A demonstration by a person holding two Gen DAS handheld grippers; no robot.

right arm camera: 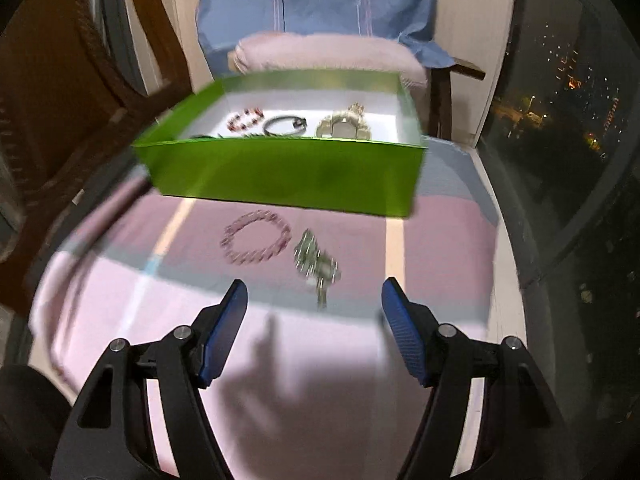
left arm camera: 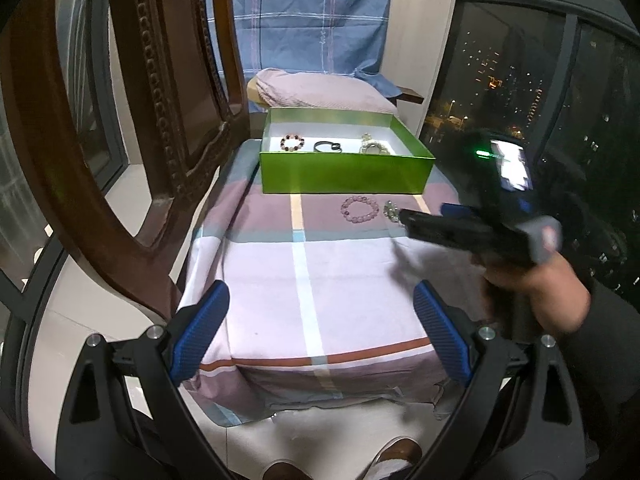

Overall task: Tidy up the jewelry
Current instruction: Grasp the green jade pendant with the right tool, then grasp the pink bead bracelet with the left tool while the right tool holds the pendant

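Right now you're mid-approach: your right tongs [right arm camera: 314, 330] hang released and empty above the checked cloth [left arm camera: 304, 264] on the tabletop, just short of the silver piece [right arm camera: 316, 264], which looks like the next thing to go into the green box [left arm camera: 344, 172]. That view is blurred, so exact gaps are hard to call. Left tongs [left arm camera: 320, 332] also spread wide and empty, back near the tabletop's front edge, well apart from any jewelry. Two pieces remain outside the box, just in front of its near wall: a pink bead bracelet [right arm camera: 256, 242], a closed round loop lying flat, and the silver piece beside it, glittery, irregular, chain-like, probably slippery and prone to dangling. Inside the box sit a dark-and-pale bead bracelet [left arm camera: 292, 143], a dark band [left arm camera: 328, 146] and a pale ornate piece [left arm camera: 372, 145]. Next move likely needs the tongs lowered straddling the silver piece, then a firm pinch.
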